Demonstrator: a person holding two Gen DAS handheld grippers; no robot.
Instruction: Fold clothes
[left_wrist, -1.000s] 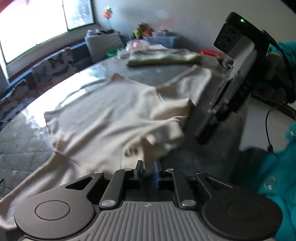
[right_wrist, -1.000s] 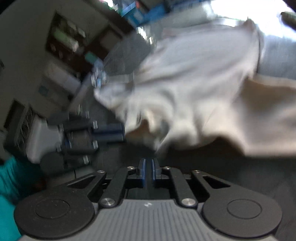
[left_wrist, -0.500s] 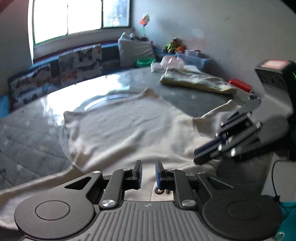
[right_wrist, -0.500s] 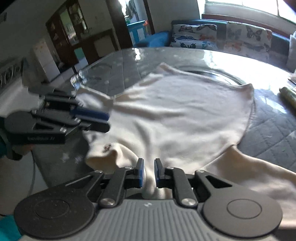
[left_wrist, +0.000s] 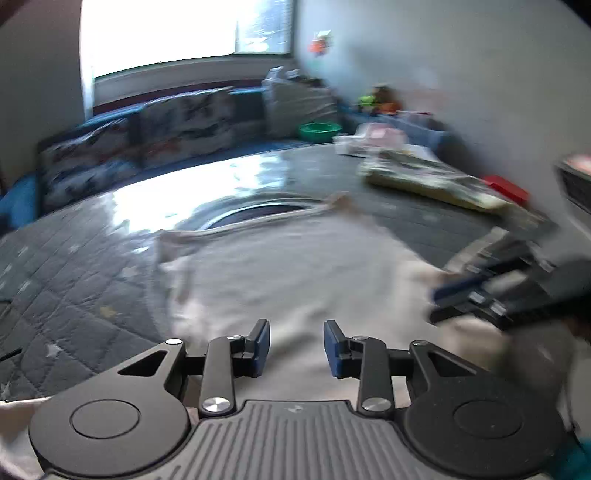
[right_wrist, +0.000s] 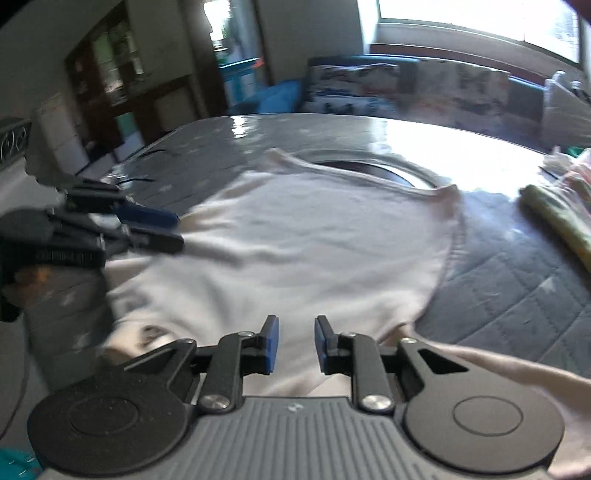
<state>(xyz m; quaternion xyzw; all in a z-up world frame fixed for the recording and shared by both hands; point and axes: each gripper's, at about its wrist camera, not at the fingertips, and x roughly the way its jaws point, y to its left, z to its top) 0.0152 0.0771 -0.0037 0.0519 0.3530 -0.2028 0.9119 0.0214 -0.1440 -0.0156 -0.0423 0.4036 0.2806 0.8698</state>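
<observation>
A cream shirt (left_wrist: 295, 273) lies spread on the grey quilted table (left_wrist: 74, 280), its far hem toward the window. It also shows in the right wrist view (right_wrist: 317, 243). My left gripper (left_wrist: 296, 347) is open and empty, just above the shirt's near edge. My right gripper (right_wrist: 295, 343) is open and empty, above the near edge further right. Each gripper shows in the other's view: the right one (left_wrist: 480, 295) at the right, the left one (right_wrist: 147, 229) at the left. A sleeve (right_wrist: 498, 373) trails to the right.
A folded yellow-green garment (left_wrist: 432, 181) lies at the table's far right, also in the right wrist view (right_wrist: 557, 218). A red object (left_wrist: 506, 188) and a green bowl (left_wrist: 319, 129) are beyond it. Cushions (left_wrist: 184, 122) line the window bench.
Both grippers have opened wider from nearly shut. The shirt, bunched a second ago, now lies flat. The views have swung level toward the window.
</observation>
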